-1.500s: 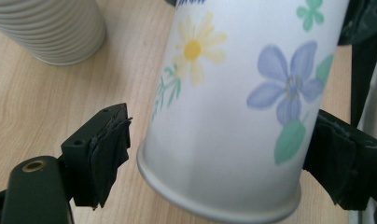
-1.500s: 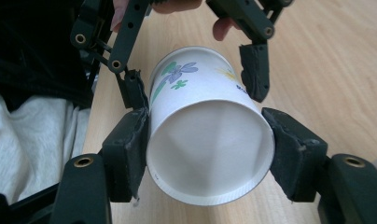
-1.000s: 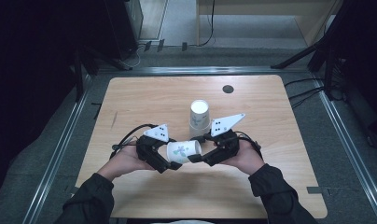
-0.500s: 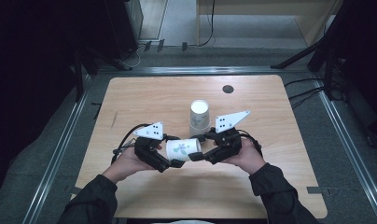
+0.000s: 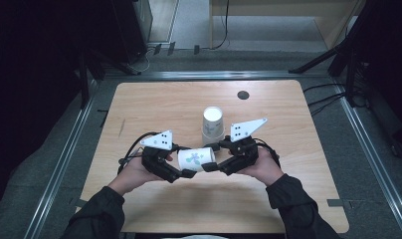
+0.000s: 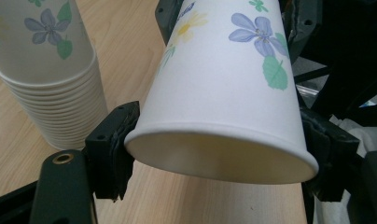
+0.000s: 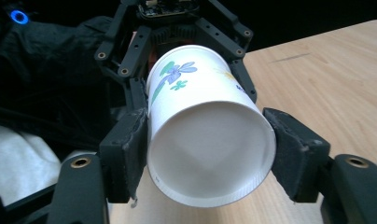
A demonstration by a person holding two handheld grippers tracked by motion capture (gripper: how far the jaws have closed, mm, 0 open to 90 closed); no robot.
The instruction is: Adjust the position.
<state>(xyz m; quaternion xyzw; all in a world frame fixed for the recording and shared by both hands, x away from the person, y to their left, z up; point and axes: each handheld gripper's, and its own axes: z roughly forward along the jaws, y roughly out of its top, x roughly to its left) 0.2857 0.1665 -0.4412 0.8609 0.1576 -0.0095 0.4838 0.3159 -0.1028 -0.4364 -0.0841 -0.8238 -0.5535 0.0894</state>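
A flowered paper cup [image 5: 195,159] lies on its side in the air, held between my two grippers over the table's front half. My left gripper [image 5: 185,162] has its jaws on either side of the cup's open rim. They have just been closing, and in the left gripper view [image 6: 214,154] both pads press the cup [image 6: 224,93]. My right gripper [image 5: 211,158] straddles the closed base. Its jaws have just been opening, but in the right gripper view [image 7: 210,149] the pads still lie against the cup [image 7: 210,154] with no gap showing.
A stack of matching cups [image 5: 212,124] stands upside down just behind the grippers, close on the left in the left gripper view [image 6: 46,70]. The wooden table [image 5: 154,109] has a small dark round hole [image 5: 243,94] at the back. Metal rails run along both sides.
The left gripper's jaws have drawn in around the cup's rim. Both hands and the cup have stayed where they were.
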